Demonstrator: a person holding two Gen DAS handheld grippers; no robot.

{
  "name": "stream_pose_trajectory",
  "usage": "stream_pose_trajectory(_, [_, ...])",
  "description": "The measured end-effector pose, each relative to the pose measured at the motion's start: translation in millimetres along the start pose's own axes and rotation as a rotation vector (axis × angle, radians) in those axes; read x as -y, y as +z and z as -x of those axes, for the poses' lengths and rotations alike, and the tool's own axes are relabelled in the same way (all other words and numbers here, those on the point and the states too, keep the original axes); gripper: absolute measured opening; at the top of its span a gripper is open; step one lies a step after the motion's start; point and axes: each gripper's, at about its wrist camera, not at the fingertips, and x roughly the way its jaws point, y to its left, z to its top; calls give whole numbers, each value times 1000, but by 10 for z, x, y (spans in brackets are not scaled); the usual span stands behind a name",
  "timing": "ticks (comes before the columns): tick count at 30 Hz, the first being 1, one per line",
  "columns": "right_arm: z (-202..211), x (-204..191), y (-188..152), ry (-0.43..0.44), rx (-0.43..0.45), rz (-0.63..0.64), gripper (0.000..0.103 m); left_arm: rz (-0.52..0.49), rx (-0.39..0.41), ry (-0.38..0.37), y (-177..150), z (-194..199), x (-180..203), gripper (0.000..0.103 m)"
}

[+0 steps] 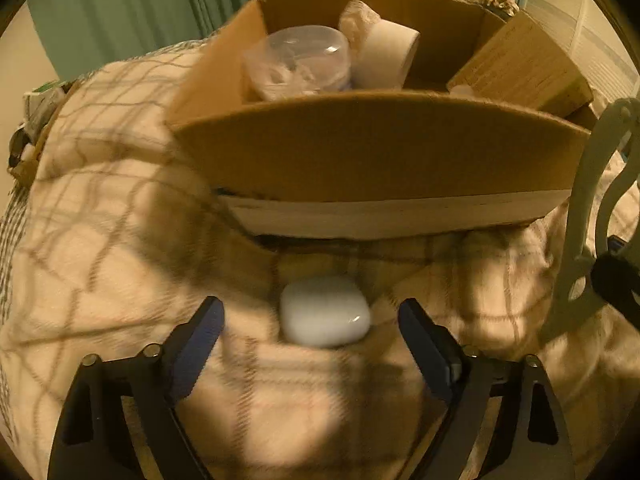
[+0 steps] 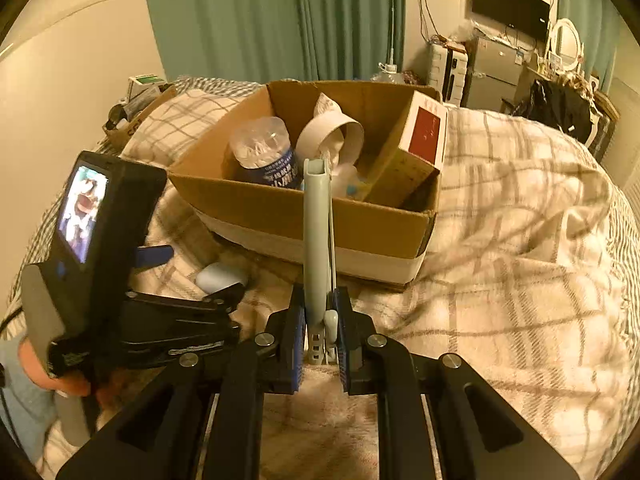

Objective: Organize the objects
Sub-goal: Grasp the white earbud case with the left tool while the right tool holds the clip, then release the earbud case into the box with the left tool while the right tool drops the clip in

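Note:
A white earbud case [image 1: 325,312] lies on the plaid blanket just in front of the cardboard box [image 1: 376,152]; it also shows in the right wrist view [image 2: 220,276]. My left gripper [image 1: 311,326] is open, its jaws on either side of the case and a little short of it. The left gripper also shows in the right wrist view [image 2: 192,276]. My right gripper [image 2: 319,320] is shut on a grey-green folded plastic hanger [image 2: 317,236], held upright in front of the box [image 2: 304,208]. The hanger also shows at the right edge of the left wrist view [image 1: 592,216].
The box holds a clear plastic jar [image 2: 264,152], a roll of tape [image 2: 332,136], a red-and-white carton [image 2: 424,136] and small items. The plaid blanket [image 2: 500,240] covers the bed. A curtain [image 2: 280,16], a small fridge [image 2: 492,72] and clutter stand behind.

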Motion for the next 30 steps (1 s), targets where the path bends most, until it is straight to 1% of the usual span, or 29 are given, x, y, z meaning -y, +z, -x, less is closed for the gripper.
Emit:
stream_pose_trajectory(1, [-13, -6, -5, 0, -2, 1, 12, -8, -18, -14, 0, -60, 27, 73])
stream_pose_trajectory(2, [-15, -20, -10, -4, -3, 5, 12, -14, -43, -24, -3, -135, 46, 65])
stream_pose_trajectory(3, [-15, -29, -13, -5, -4, 8, 12, -14, -62, -19, -7, -200, 50, 60])
stream_pose_trajectory(5, [-12, -40, -20, -9, -4, 8, 12, -19, -68, -22, -18, -228, 48, 50])
stream_pose_trajectory(10, [-6, -77, -25, -32, -1, 9, 12, -3, -30, -75, -95, -54, -4, 50])
stream_pose_trajectory(15, [110, -119, -23, -44, 24, 3, 12, 51, 50, -130, -228, 362, -145, 50])
stream_pose_trajectory(18, [264, -153, -9, -46, 50, -8, 12, 74, 98, -148, -285, 640, -226, 50])
stream_pose_trajectory(21, [451, -196, 11, -57, 86, -15, 12, 77, 157, -149, -317, 922, -274, 50])
stream_pose_trajectory(25, [692, -264, 31, -73, 126, -16, 12, 68, 239, -139, -249, 1293, -268, 50])
stream_pose_trajectory(30, [941, -364, 90, -104, 169, -12, 12, 82, 345, -94, -253, 1721, -296, 50])
